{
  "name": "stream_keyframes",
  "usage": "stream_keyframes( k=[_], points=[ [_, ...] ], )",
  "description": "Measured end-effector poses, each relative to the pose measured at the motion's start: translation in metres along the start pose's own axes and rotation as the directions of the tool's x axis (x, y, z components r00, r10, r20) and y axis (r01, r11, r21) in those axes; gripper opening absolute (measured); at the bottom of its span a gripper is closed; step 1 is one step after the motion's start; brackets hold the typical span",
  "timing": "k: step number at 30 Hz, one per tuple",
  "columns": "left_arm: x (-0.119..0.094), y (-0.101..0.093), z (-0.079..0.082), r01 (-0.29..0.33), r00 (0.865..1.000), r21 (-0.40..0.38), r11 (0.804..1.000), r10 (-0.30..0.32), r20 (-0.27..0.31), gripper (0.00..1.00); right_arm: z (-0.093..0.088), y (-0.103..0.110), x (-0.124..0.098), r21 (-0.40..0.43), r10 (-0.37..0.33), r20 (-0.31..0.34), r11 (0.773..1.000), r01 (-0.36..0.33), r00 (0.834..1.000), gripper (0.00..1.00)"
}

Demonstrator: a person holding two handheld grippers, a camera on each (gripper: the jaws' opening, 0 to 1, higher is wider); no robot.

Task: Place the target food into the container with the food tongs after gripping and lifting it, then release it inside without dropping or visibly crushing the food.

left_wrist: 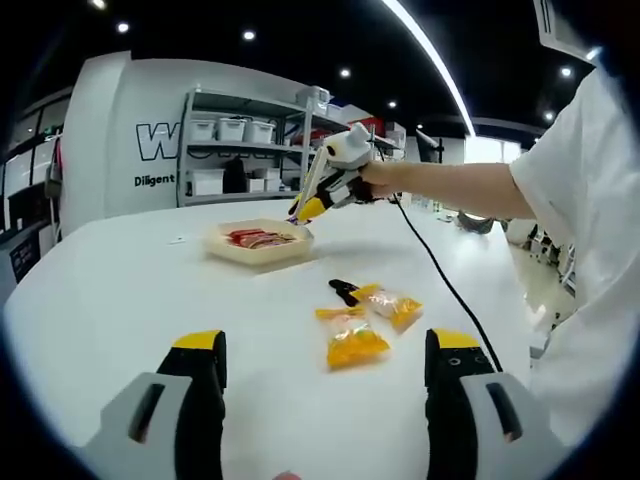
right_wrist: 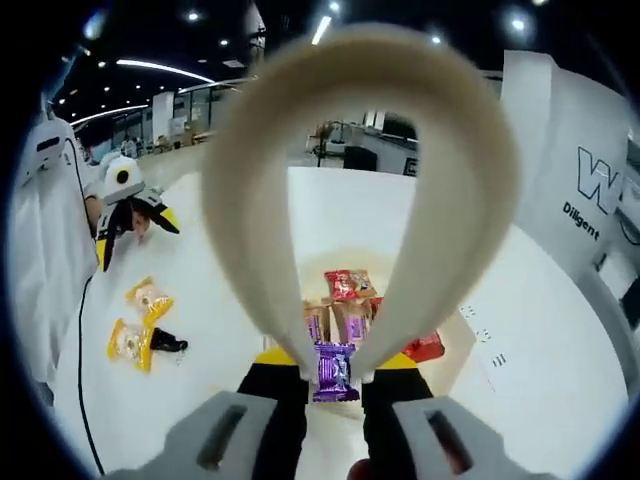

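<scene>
Keeps the left tool (left_wrist: 327,345) wide open and empty above the near counter (left_wrist: 120,300). Squeezes beige tongs (right_wrist: 250,200) in the right tool (right_wrist: 337,358), pinching a purple packet (right_wrist: 333,375) over the container (left_wrist: 258,245). Seems light, soft, slippery; best gripped gently mid-wrapper.

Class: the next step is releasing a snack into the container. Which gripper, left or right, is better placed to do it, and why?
Right. The right gripper holds the tongs, which pinch a purple snack above the container. The left gripper is open, over bare table near the yellow packets.
</scene>
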State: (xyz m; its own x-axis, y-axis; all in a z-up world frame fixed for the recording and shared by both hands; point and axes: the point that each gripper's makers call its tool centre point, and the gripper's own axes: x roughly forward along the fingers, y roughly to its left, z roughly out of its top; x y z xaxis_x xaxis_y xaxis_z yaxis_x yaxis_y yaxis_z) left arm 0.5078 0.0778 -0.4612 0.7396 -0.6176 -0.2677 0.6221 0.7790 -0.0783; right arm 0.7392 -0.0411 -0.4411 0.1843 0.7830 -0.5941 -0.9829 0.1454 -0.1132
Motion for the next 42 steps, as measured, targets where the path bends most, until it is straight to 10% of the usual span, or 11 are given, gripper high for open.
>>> stream_keyframes(
  k=[42],
  points=[
    [0.001, 0.004, -0.006, -0.014, 1.0, -0.005, 1.0, 0.014, -0.023, 0.81, -0.033, -0.025, 0.02, -0.031, 0.032, -0.104, 0.999, -0.035, 0.994, 0.17]
  ],
)
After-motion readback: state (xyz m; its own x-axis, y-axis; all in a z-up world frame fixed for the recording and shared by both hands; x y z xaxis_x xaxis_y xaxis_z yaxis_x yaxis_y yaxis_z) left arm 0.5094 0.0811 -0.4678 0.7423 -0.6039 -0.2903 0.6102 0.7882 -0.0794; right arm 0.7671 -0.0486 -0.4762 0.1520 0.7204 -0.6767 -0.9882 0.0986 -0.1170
